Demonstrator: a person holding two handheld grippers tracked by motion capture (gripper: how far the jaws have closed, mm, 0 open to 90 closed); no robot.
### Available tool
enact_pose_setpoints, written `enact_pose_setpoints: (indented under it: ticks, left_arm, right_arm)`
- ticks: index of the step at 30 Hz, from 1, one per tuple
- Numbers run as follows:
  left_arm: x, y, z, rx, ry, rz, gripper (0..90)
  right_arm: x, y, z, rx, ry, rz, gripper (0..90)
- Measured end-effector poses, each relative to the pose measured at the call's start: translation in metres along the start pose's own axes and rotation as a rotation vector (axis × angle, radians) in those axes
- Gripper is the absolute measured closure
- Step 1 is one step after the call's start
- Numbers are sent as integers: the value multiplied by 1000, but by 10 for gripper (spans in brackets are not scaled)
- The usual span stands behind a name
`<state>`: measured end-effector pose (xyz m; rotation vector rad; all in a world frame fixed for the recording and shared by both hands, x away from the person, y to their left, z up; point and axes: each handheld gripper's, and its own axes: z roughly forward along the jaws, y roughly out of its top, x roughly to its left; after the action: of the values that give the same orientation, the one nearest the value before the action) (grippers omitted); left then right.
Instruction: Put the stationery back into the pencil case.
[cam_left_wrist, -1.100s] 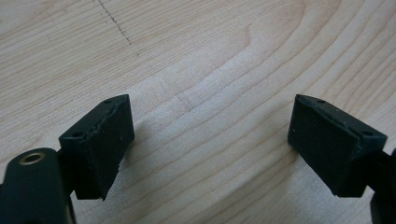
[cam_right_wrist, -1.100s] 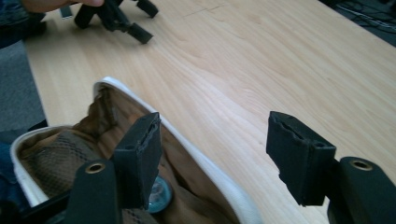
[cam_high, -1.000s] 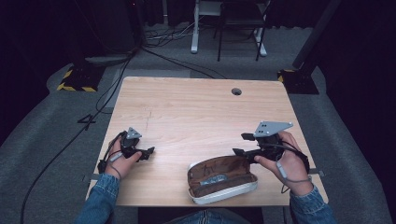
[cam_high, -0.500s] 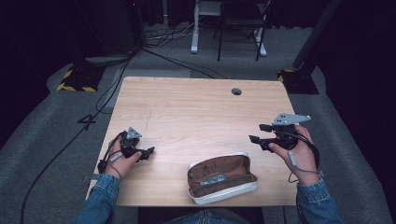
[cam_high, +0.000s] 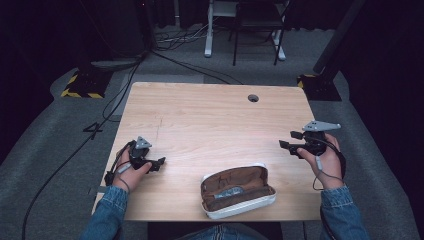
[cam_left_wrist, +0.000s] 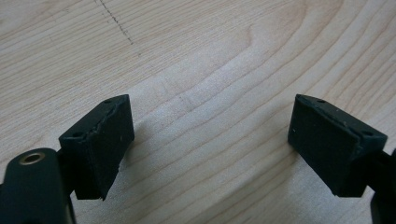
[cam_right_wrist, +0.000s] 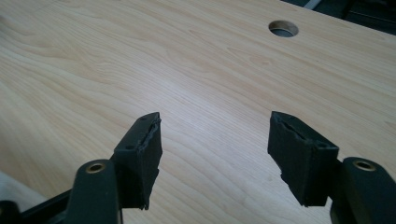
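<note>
Found the left gripper (cam_high: 161, 162), black with a small grey three-cornered plate, at the left side of the pale wood-grain worktop (cam_high: 215, 120), low over the surface and gripped by the left hand (cam_high: 131, 169) in a blue denim sleeve. Pointed toward the worktop's middle. In the left gripper view (cam_left_wrist: 210, 140), saw its jaws standing wide apart with only bare wood between them, and a faint dashed pencil line (cam_left_wrist: 114, 21) farther off on the wood.

Next, toward the near edge and right of centre, found the brown oval zip case with a white rim (cam_high: 237, 189). Lay flat and open on the worktop, between the two hands, nearer the right one, touched by neither gripper. Held something greyish inside, too small to tell.

Farther back, spotted a round cable hole (cam_high: 253, 98) in the worktop, seen also in the right gripper view (cam_right_wrist: 283, 28).

At the right edge, found the right gripper (cam_high: 287, 140), black with a grey three-cornered plate (cam_high: 321, 125) on top, in the right hand (cam_high: 327, 160), well apart from the case and aimed left across the worktop. In the right gripper view (cam_right_wrist: 215, 144), saw its jaws apart, just opened a touch wider, with nothing between them but wood.
</note>
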<state>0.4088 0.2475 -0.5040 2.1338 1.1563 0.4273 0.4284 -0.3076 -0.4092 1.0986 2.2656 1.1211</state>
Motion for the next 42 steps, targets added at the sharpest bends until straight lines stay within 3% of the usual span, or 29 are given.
enact_pose_setpoints:
  ticks: [8, 12, 24, 37, 42]
  left_arm:
    - [0, 0, 0, 0, 0, 0, 147]
    - [0, 0, 0, 0, 0, 0, 146]
    - [0, 0, 0, -1, 0, 0, 146]
    - [0, 0, 0, -5, 4, 0, 146]
    - [0, 0, 0, -4, 4, 0, 147]
  right_arm:
    - [-23, -21, 11, 2, -42, 37, 362]
    - [-31, -30, 15, 9, -74, 43, 362]
    - [-52, -59, 31, 18, -110, 76, 362]
    - [-59, -79, 45, 62, -110, 100, 346]
    - [-56, -79, 49, 72, -111, 94, 286]
